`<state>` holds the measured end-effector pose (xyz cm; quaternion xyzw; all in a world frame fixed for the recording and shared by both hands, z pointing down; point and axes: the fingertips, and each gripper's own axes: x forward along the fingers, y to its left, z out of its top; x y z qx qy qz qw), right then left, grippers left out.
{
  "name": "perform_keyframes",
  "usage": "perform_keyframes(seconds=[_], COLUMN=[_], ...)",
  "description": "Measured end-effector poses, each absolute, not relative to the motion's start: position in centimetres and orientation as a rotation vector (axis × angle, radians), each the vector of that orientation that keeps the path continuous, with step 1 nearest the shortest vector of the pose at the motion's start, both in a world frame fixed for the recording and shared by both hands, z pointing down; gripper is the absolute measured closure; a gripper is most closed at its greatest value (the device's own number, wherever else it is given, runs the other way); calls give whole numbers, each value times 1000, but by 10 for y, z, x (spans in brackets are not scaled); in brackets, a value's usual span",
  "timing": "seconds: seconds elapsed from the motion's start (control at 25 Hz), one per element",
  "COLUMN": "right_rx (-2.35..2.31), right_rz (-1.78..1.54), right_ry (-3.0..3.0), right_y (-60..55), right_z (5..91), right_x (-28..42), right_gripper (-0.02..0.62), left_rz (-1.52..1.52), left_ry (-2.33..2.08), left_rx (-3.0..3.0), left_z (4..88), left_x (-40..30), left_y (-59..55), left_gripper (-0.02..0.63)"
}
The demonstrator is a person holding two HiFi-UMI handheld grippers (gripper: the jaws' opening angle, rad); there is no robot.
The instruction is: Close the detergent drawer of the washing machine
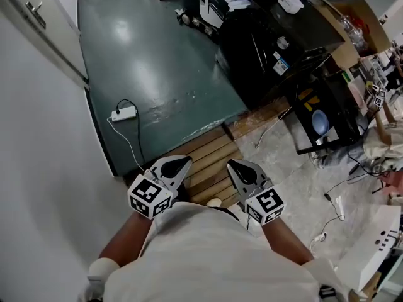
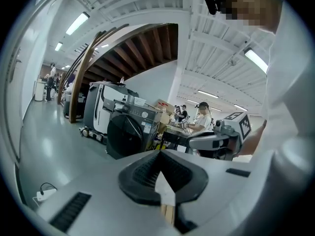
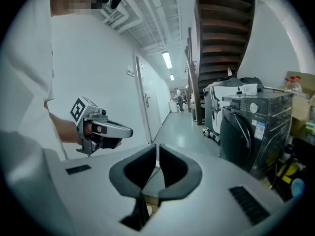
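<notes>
The dark front-loading washing machine (image 1: 271,43) stands at the upper right of the head view, a few steps from me, and its detergent drawer cannot be made out. It also shows in the left gripper view as the washing machine (image 2: 130,132) and in the right gripper view as the washing machine (image 3: 251,132). Both grippers hang close to my body over the floor, far short of the machine. My left gripper (image 1: 179,164) (image 2: 158,154) is shut and empty. My right gripper (image 1: 236,165) (image 3: 157,146) is level with it, jaws together, holding nothing.
A white power strip (image 1: 124,113) with its cable lies on the green floor. Wooden slats (image 1: 211,162) lie under the grippers. A door (image 1: 44,24) is at the left, a black box (image 1: 318,115) and loose cables at the right. People sit behind the machine (image 2: 202,117).
</notes>
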<state>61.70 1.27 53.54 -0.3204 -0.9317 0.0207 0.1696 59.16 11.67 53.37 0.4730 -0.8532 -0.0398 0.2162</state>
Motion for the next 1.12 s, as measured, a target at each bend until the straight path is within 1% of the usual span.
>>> perform_keyframes(seconds=[0.28, 0.48, 0.56, 0.68, 0.8, 0.92, 1.12], right_rx=[-907, -910, -928, -976, -1015, -1049, -1111], right_rz=[-2, 0, -14, -61, -99, -113, -111], right_ry=[-2617, -2576, -2571, -2550, -2512, -2483, -2458], right_y=[75, 138, 164, 196, 217, 233, 255], right_z=[539, 513, 495, 473, 464, 457, 459], right_x=[543, 496, 480, 463, 449, 436, 409], right_gripper=[588, 588, 588, 588, 588, 588, 588], left_rz=[-125, -107, -88, -84, -108, -128, -143], left_ry=[-2365, -2338, -2343, -2370, -2408, -2440, -2471], left_rx=[1300, 1310, 1306, 1276, 1220, 1160, 1089], left_z=[546, 521, 506, 488, 478, 472, 475], left_x=[523, 480, 464, 442, 423, 410, 384], left_y=[179, 237, 260, 290, 313, 332, 353], left_gripper=[611, 603, 594, 554, 552, 518, 503])
